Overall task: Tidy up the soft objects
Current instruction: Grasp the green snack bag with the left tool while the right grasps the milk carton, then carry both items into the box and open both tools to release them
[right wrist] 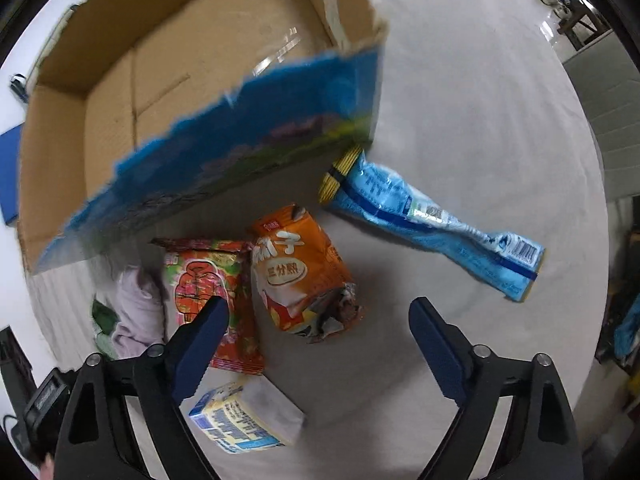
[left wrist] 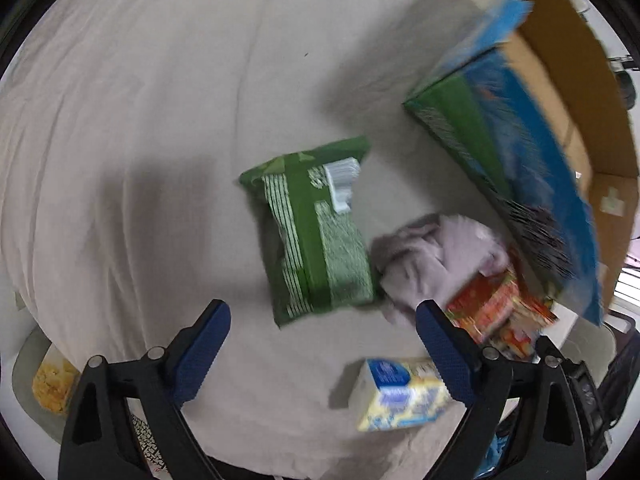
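A green snack bag point(left wrist: 310, 228) lies on the white sheet ahead of my open, empty left gripper point(left wrist: 322, 316). A crumpled lilac cloth point(left wrist: 436, 256) lies to its right, also seen in the right wrist view point(right wrist: 134, 312). My right gripper point(right wrist: 320, 316) is open and empty above an orange snack bag point(right wrist: 304, 272). A red floral bag point(right wrist: 212, 280) lies to its left, also in the left wrist view point(left wrist: 496, 312). A long blue packet point(right wrist: 432, 220) lies to the right. A blue and yellow tissue pack point(right wrist: 244, 420) lies near, also in the left wrist view point(left wrist: 400, 396).
An open cardboard box point(right wrist: 120, 100) with blue and green printed sides stands at the back; it also shows in the left wrist view point(left wrist: 560, 128). The white sheet point(left wrist: 140, 120) covers the surface. A yellow item point(left wrist: 52, 388) lies off its left edge.
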Demonstrator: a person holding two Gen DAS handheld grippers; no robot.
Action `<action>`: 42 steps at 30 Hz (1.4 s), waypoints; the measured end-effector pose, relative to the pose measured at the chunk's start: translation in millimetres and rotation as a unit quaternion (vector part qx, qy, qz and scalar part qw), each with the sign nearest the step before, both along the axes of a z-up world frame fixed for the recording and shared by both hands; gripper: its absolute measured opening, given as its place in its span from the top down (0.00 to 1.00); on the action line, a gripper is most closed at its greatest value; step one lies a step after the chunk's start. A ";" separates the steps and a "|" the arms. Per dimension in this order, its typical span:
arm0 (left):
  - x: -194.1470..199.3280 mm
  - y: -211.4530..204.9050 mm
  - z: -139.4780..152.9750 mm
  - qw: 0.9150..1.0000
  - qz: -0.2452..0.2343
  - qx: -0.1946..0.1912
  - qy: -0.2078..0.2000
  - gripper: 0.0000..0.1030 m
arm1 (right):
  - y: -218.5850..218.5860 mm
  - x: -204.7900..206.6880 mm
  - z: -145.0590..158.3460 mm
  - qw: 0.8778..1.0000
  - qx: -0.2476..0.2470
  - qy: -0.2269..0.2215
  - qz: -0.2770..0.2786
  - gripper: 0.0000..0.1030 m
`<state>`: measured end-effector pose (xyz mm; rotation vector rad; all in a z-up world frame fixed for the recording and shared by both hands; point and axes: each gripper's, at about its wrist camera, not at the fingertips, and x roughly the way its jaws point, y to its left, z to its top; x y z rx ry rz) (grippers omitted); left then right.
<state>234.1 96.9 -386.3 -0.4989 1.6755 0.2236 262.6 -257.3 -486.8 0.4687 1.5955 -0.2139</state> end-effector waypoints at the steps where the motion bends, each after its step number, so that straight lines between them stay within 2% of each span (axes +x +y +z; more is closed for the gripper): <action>1: 3.6 0.3 -9.2 1.000 -0.007 -0.002 0.008 0.08 | 3.8 -4.8 2.7 1.000 -0.010 0.005 0.007 0.12; 4: 12.8 -2.2 -29.9 0.999 -0.038 0.004 0.025 0.09 | 17.1 -29.9 10.8 1.000 -0.002 0.026 0.016 0.12; 6: 17.1 -7.0 -38.2 0.998 -0.062 0.010 0.023 0.17 | 31.2 -49.6 10.6 0.999 0.033 0.041 0.005 0.12; 8: 19.3 -14.0 -46.8 0.996 -0.086 0.006 0.030 0.36 | 47.2 -67.6 4.3 0.996 0.062 0.066 -0.026 0.12; 9: 19.3 -17.1 -49.7 0.995 -0.095 0.005 0.033 0.41 | 55.7 -76.6 -1.2 0.992 0.087 0.075 -0.056 0.12; 10: 19.3 -20.7 -50.8 0.993 -0.109 0.013 0.033 0.48 | 61.8 -81.6 -4.9 0.989 0.096 0.080 -0.074 0.12; 11: 18.3 -23.9 -49.7 0.992 -0.124 0.023 0.028 0.51 | 69.9 -86.4 -9.9 0.987 0.103 0.083 -0.091 0.12; 16: -4.9 -37.3 -40.6 0.974 -0.217 0.070 0.011 0.55 | 103.2 -99.9 -48.6 0.974 0.126 0.110 -0.152 0.12; 17: -14.7 -37.8 -39.4 0.968 -0.238 0.083 0.010 0.55 | 107.7 -100.9 -57.0 0.974 0.122 0.120 -0.152 0.20; 18: -21.8 -38.6 -39.1 0.964 -0.251 0.085 0.010 0.55 | 111.0 -105.1 -64.7 0.971 0.125 0.131 -0.153 0.23; 20: -35.7 -36.1 -40.6 0.962 -0.260 0.082 0.019 0.54 | 114.9 -109.0 -66.4 0.973 0.129 0.137 -0.133 0.31; 21: -41.2 -33.4 -43.4 0.963 -0.257 0.073 0.024 0.54 | 118.1 -108.0 -63.8 0.977 0.117 0.144 -0.103 0.31; 23: -49.4 -25.7 -46.9 0.970 -0.239 0.045 0.031 0.52 | 130.2 -107.1 -57.8 0.985 0.073 0.155 -0.012 0.31; 25: -54.3 -15.6 -49.4 0.979 -0.203 0.018 0.026 0.48 | 134.1 -109.2 -52.0 0.987 0.024 0.151 0.055 0.31; 28: -58.4 -2.1 -49.2 0.988 -0.152 -0.004 0.015 0.45 | 133.6 -111.4 -41.6 0.991 -0.005 0.114 0.069 0.30; 30: -65.3 -1.0 -48.1 0.990 -0.139 -0.005 0.007 0.46 | 131.2 -109.3 -35.1 0.993 -0.009 0.106 0.060 0.30; 31: -70.1 0.2 -46.3 0.990 -0.141 0.004 0.002 0.58 | 130.8 -113.3 -36.6 0.993 -0.003 0.111 0.045 0.31; 32: -73.9 2.8 -45.9 0.989 -0.145 0.013 -0.003 0.60 | 124.7 -112.0 -32.2 0.993 0.004 0.115 0.033 0.34; 34: -87.1 8.0 -37.5 0.987 -0.157 0.027 -0.013 0.63 | 114.5 -123.0 -36.8 0.994 0.008 0.106 0.020 0.36; 37: -106.1 -2.0 -28.9 0.982 -0.176 0.057 -0.026 0.65 | 109.4 -134.0 -28.8 0.995 0.001 0.095 0.036 0.37; 39: -121.2 -9.1 -19.0 0.979 -0.185 0.072 -0.038 0.65 | 94.6 -141.8 -11.4 0.995 0.001 0.088 0.052 0.37; 40: -129.7 -15.8 -12.4 0.977 -0.196 0.077 -0.044 0.65 | 77.7 -141.8 11.3 0.995 0.005 0.085 0.059 0.37; 42: -149.4 -24.2 2.1 0.972 -0.212 0.089 -0.054 0.65 | 70.1 -152.6 35.5 0.994 0.008 0.074 0.074 0.38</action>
